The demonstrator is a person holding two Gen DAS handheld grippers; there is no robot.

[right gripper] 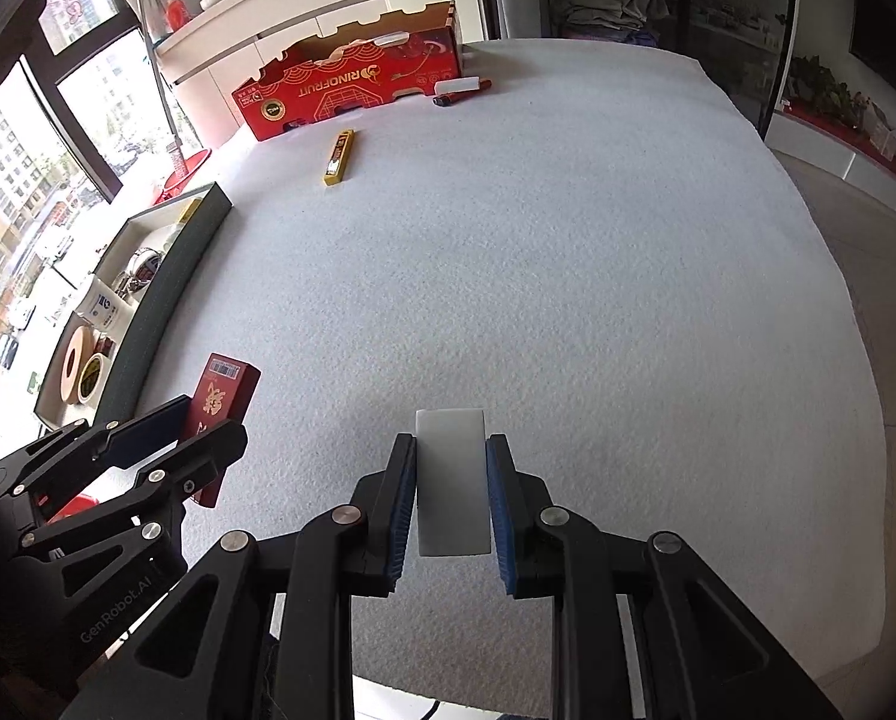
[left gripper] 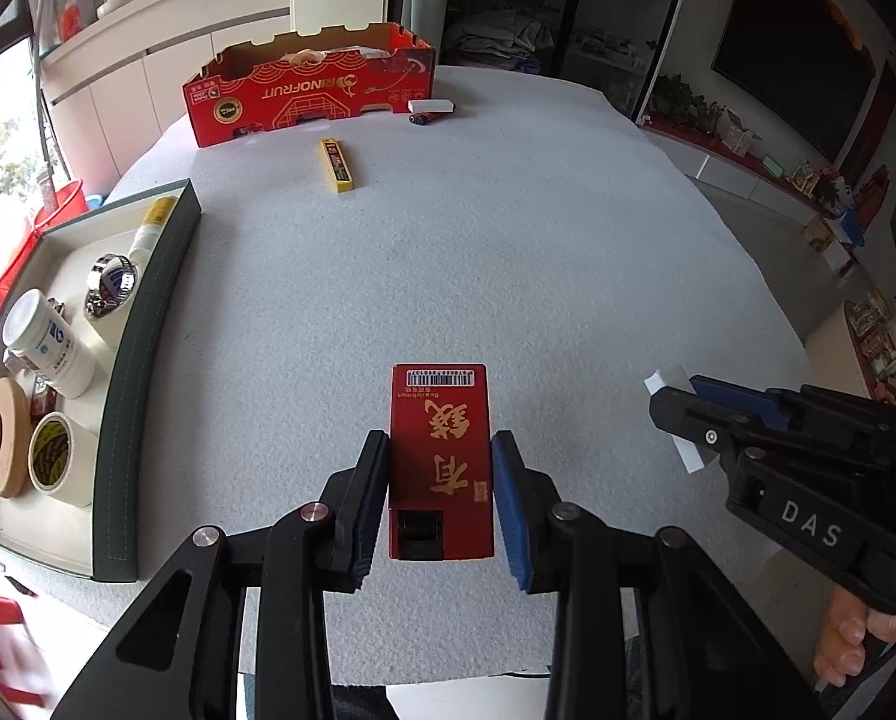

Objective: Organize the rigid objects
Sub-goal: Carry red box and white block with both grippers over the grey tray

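We hold a flat red rectangular box point(left gripper: 439, 456) in the left gripper point(left gripper: 439, 501) and a white oblong block point(right gripper: 453, 480) in the right gripper point(right gripper: 453, 507) — both clamped lengthwise, the green-walled tray point(left gripper: 142, 354) nearer our left.

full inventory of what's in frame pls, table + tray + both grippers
red box: 1, red with gold characters, held in left gripper
white block: 1, white, held in right gripper
yellow box: 1, yellow, slim, mid-table
white bar: 1, white, far table beside carton
red pen-like item: 1, red and black, next to white bar
fruit carton: 1, red, open top, far table edge
tray: 1, dark green rim, table's left edge
tape rolls: 2, tan and white, in tray
white bottle: 1, in tray
left gripper: 1, black, blue pads
right gripper: 1, black, blue pads
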